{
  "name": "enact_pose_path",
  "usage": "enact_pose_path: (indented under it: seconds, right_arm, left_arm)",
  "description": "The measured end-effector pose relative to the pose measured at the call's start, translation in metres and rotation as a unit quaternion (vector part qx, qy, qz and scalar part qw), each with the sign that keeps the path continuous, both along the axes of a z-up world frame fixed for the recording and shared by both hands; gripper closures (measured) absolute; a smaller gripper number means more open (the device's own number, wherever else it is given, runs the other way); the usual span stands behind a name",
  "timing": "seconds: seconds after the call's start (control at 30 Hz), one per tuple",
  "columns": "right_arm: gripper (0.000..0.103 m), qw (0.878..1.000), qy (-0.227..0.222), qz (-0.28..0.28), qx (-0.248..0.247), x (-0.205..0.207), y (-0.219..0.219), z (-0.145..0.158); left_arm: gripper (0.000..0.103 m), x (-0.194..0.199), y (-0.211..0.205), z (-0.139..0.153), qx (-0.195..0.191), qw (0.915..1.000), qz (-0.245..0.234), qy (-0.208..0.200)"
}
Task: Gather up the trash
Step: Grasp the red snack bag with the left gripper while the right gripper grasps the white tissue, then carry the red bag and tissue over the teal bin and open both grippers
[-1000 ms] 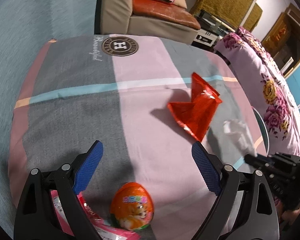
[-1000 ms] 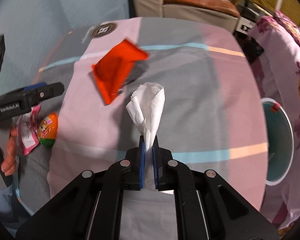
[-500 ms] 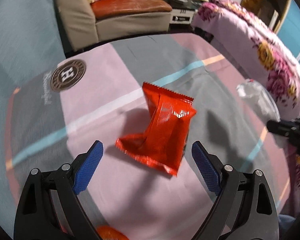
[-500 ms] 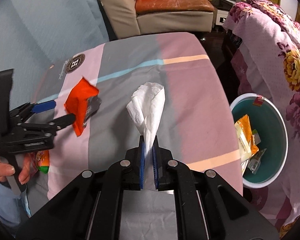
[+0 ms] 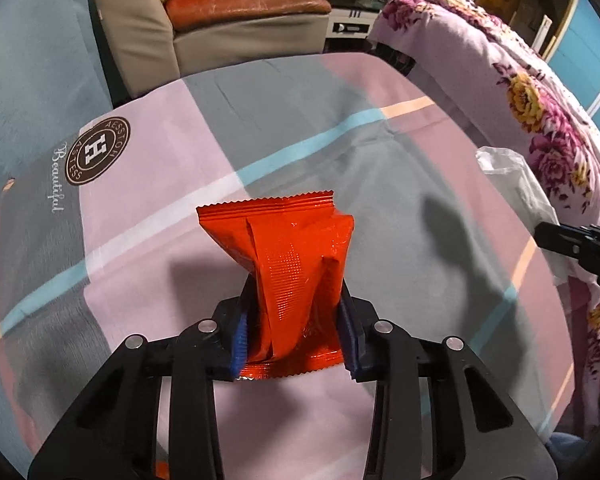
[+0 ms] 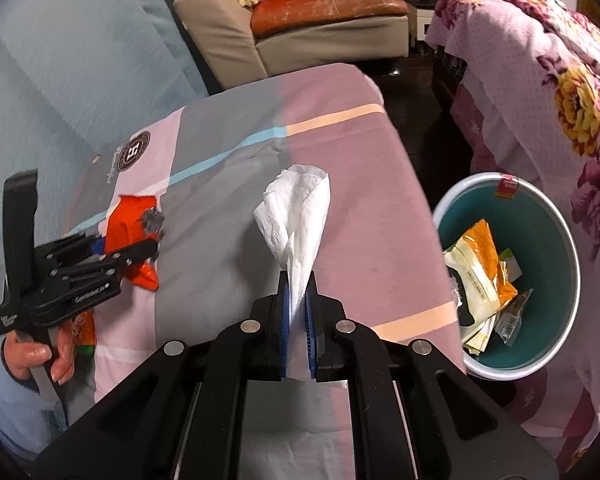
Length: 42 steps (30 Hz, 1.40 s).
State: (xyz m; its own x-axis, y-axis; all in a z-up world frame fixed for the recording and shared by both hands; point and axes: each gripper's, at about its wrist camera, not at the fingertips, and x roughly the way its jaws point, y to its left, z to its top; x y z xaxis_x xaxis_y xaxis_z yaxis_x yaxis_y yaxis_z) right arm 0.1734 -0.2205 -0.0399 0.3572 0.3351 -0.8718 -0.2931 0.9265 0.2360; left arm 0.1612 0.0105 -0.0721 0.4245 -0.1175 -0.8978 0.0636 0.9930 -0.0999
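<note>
A crumpled red snack wrapper (image 5: 292, 256) stands between the blue pads of my left gripper (image 5: 294, 340), whose jaws are closing and press on both its sides just above the chequered tablecloth (image 5: 180, 200). From the right wrist view, that left gripper (image 6: 112, 248) grips the red wrapper (image 6: 128, 220) at the table's left. My right gripper (image 6: 298, 304) is shut on a white tissue (image 6: 300, 220), which sticks up from its pads over the table's right half. The tissue (image 5: 512, 176) also shows at the right edge of the left wrist view.
A teal bin (image 6: 540, 220) with several wrappers inside stands on the floor right of the table. An orange egg toy (image 6: 86, 332) lies near the person's hand (image 6: 32, 360). A sofa (image 6: 320, 8) stands behind the table, a floral blanket (image 6: 560, 80) to the right.
My left gripper moved over the red wrapper and closed from wide open onto it. My right gripper carried the tissue rightwards, bringing the bin further into view.
</note>
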Motion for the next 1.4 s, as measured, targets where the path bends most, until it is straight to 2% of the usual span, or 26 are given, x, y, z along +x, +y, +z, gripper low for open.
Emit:
enact_pose_path:
  seconds: [0.17,0.4,0.93,1.13,1.3,1.4]
  right_arm:
    - [0.096,1.000,-0.012,-0.017,0.011,-0.002,-0.024,0.009]
    - [0.096,0.998,-0.028,-0.057,0.025,-0.007,-0.075,0.021]
    - [0.096,0.986,-0.039,-0.157,0.037,-0.019,-0.207,0.030]
    - [0.096,0.985,-0.022,-0.169,0.038,-0.012,-0.229,0.019]
    - [0.096,0.984,-0.010,-0.171,0.039,-0.005,-0.235,0.010]
    - [0.091,0.984,-0.004,-0.172,0.041,0.001,-0.236,0.004]
  left_arm:
    - [0.066,-0.007,-0.024,0.015,-0.018,0.9998,-0.007,-0.006]
    - [0.066,-0.004,-0.078,0.032,-0.026,0.9987,-0.042,-0.013]
    - [0.066,0.025,-0.217,0.043,-0.035,0.9914,-0.125,-0.012]
    - [0.066,0.041,-0.261,0.033,-0.036,0.9882,-0.149,-0.003]
    - [0.066,0.050,-0.278,0.024,-0.032,0.9868,-0.159,0.006]
    - [0.066,0.055,-0.281,0.021,-0.029,0.9865,-0.161,0.008]
